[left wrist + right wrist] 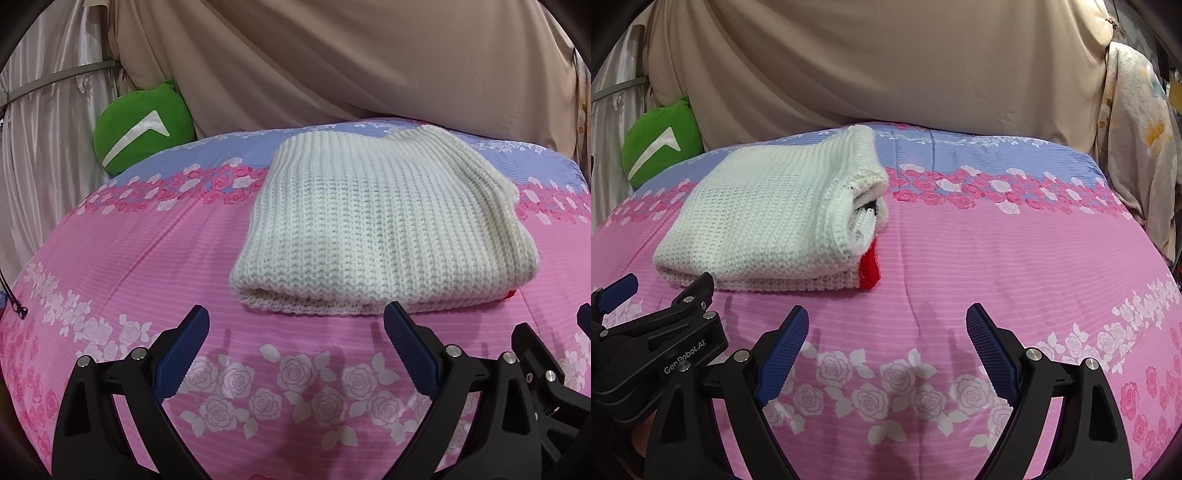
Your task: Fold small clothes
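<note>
A white knitted garment [373, 225] lies folded into a thick rectangle on the pink floral bedspread [129, 258]. In the right wrist view the garment [768, 218] shows a red knitted edge [868, 271] and a dark stripe at its right side. My left gripper [295, 325] is open and empty, just in front of the garment's near edge. My right gripper [886, 323] is open and empty, to the right of the garment over bare bedspread [997, 258]. The left gripper [661, 295] also shows at the left of the right wrist view.
A green round cushion [142, 127] with a white mark sits at the back left. A beige sheet [332, 62] hangs behind the bed. A floral cloth [1137, 147] hangs at the right. The bedspread turns blue [979, 147] toward the back.
</note>
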Demonstrator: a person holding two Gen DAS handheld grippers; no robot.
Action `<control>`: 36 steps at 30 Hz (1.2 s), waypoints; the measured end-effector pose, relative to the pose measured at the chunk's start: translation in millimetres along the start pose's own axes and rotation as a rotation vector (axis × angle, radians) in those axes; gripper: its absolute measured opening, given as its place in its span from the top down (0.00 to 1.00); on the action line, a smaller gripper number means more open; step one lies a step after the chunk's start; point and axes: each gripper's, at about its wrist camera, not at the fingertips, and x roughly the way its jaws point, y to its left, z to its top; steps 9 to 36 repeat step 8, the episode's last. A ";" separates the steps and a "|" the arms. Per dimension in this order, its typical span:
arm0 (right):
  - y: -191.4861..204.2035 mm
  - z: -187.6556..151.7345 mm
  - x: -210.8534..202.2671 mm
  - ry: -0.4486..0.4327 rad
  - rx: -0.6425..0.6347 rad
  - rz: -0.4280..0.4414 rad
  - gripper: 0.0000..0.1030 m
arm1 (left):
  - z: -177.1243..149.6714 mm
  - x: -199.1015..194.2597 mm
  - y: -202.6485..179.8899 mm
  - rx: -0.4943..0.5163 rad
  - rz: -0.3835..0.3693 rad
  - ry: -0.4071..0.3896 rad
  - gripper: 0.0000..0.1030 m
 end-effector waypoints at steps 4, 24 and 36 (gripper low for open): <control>-0.6 -0.4 0.5 0.004 0.003 -0.013 0.17 | -0.4 -1.8 -3.1 0.017 0.018 -0.010 0.12; -1.7 -0.4 0.6 0.003 0.003 -0.013 0.17 | -0.3 -1.4 -4.0 0.018 0.012 -0.008 0.12; -1.7 -0.4 0.6 0.003 0.003 -0.013 0.17 | -0.3 -1.4 -4.0 0.018 0.012 -0.008 0.12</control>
